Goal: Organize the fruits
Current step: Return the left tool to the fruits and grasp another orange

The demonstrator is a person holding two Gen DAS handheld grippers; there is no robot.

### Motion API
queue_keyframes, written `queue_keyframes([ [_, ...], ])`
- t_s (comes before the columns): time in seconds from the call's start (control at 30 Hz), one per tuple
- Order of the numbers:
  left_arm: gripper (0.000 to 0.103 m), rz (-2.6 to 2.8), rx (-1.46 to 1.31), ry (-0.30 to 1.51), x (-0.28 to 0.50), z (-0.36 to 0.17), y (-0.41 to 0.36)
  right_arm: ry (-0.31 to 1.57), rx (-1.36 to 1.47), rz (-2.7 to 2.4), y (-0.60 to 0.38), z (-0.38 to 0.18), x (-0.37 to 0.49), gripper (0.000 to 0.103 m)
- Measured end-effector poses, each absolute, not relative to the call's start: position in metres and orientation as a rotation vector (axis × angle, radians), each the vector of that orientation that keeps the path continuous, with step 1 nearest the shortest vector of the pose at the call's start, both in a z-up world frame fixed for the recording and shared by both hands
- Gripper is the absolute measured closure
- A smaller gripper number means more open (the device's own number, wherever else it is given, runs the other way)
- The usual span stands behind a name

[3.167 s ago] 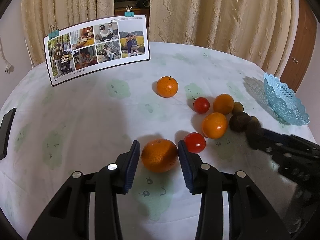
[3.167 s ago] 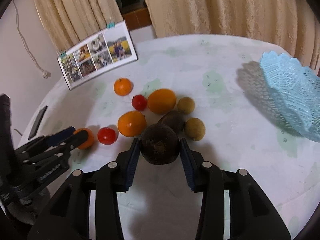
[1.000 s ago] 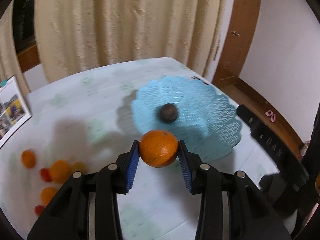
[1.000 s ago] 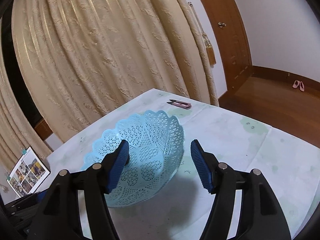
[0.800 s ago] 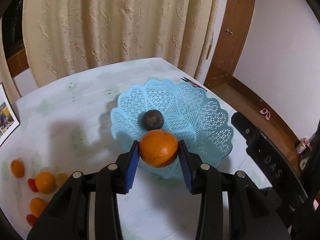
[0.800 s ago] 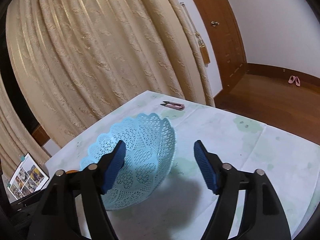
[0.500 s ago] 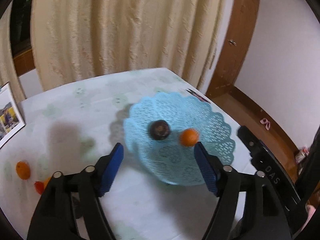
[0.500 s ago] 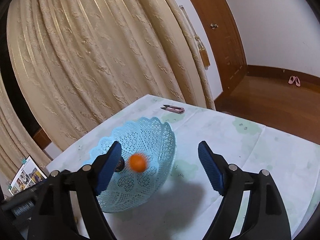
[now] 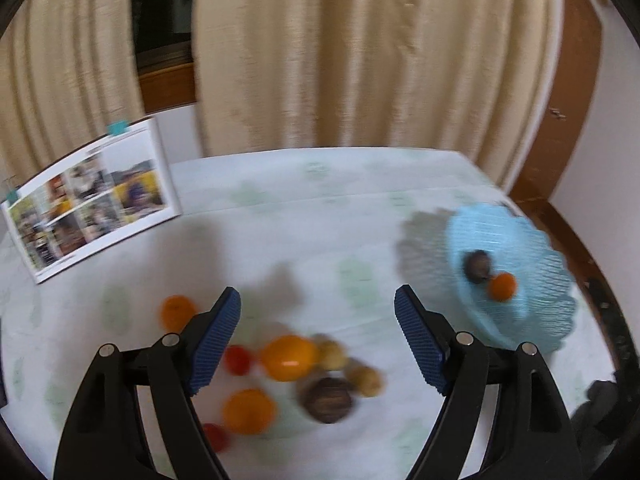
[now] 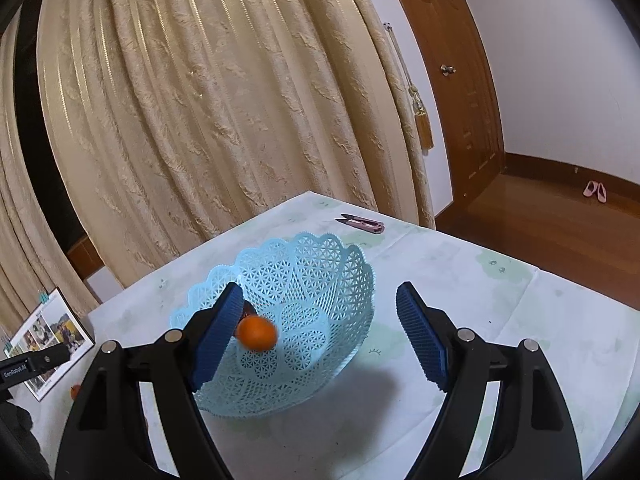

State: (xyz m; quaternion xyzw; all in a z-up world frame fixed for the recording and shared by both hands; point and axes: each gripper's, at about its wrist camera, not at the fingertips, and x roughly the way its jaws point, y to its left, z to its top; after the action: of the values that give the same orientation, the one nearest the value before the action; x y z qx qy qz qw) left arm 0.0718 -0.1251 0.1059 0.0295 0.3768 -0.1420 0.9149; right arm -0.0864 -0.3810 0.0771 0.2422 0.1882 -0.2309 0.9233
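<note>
A light blue lattice basket (image 9: 532,312) (image 10: 328,280) stands on the table. In it lie an orange (image 9: 502,286) (image 10: 256,333) and a dark round fruit (image 9: 476,266). My left gripper (image 9: 318,332) is open and empty, above a blurred cluster of loose fruit: oranges (image 9: 288,358), a red tomato (image 9: 238,360), a dark fruit (image 9: 328,399) and yellowish fruits (image 9: 364,380). My right gripper (image 10: 320,336) is open and empty, above the basket.
A photo calendar (image 9: 88,196) stands at the back left of the table. Small pink snips (image 10: 362,223) lie behind the basket. Curtains hang behind the table, and its right edge drops to a wooden floor.
The left gripper let the orange go into the basket, then swung left, back over the loose fruit. The right gripper stays open above the basket.
</note>
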Motion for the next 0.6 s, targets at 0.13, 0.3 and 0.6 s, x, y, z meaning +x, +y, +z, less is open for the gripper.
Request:
queue_keyframes([
  [0.13,0.024,-0.221,0.025,0.803,0.087,0.099,-0.094,0.392,0.476,-0.478,-0.377,0.077,-0.084,0.023],
  [0.3,0.024,-0.141,-0.003,0.846,0.110,0.080,-0.065,0.393,0.437,-0.487,-0.370,0.077,-0.082,0.023],
  [0.6,0.024,-0.057,-0.017,0.945,0.135,0.036,-0.039,0.413,0.385,-0.485,-0.361,0.073,-0.074,0.023],
])
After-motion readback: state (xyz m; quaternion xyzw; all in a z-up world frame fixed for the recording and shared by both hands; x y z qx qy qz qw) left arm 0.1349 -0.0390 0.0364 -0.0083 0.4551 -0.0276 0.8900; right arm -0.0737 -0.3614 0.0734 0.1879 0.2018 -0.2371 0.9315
